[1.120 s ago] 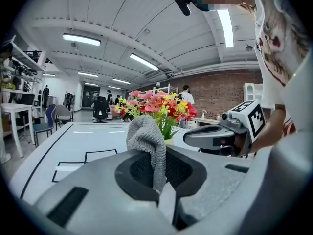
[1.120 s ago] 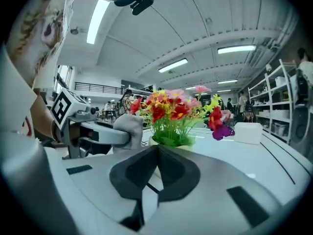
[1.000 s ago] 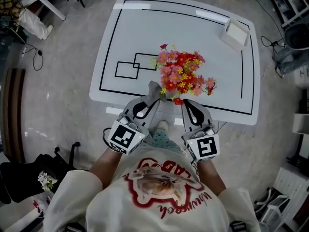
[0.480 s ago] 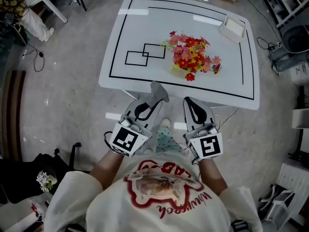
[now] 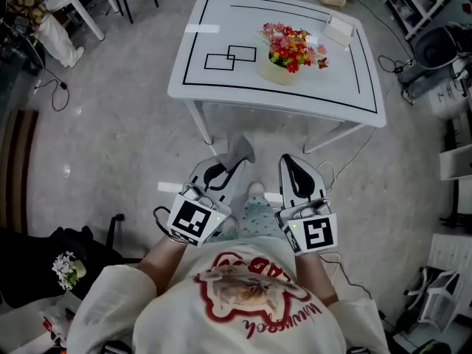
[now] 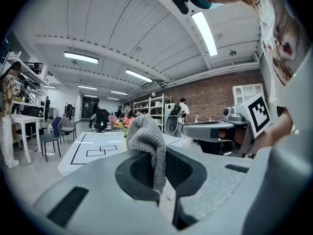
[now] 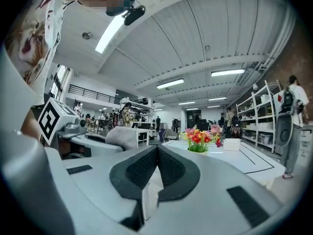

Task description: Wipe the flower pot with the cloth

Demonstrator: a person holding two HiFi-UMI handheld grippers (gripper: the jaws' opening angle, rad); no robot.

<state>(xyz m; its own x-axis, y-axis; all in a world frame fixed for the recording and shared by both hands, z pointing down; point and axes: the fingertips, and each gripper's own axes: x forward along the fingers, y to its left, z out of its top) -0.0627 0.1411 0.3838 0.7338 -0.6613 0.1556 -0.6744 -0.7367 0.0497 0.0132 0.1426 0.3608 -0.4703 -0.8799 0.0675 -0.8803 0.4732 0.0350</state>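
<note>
We are recording the left gripper clamping the cloth, the right gripper closed empty, both hanging well apart from the flower pot — no wiping is happening.

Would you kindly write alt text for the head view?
Seen from above, a person holds two grippers over the floor, short of a white table: the left gripper is shut on a grey cloth, the right gripper shut and empty. A flower pot with red flowers stands on the table.

- Left gripper, jaws clamped on the cloth, points level, well short of the table.
- Right gripper alongside, jaws together, empty.
</note>
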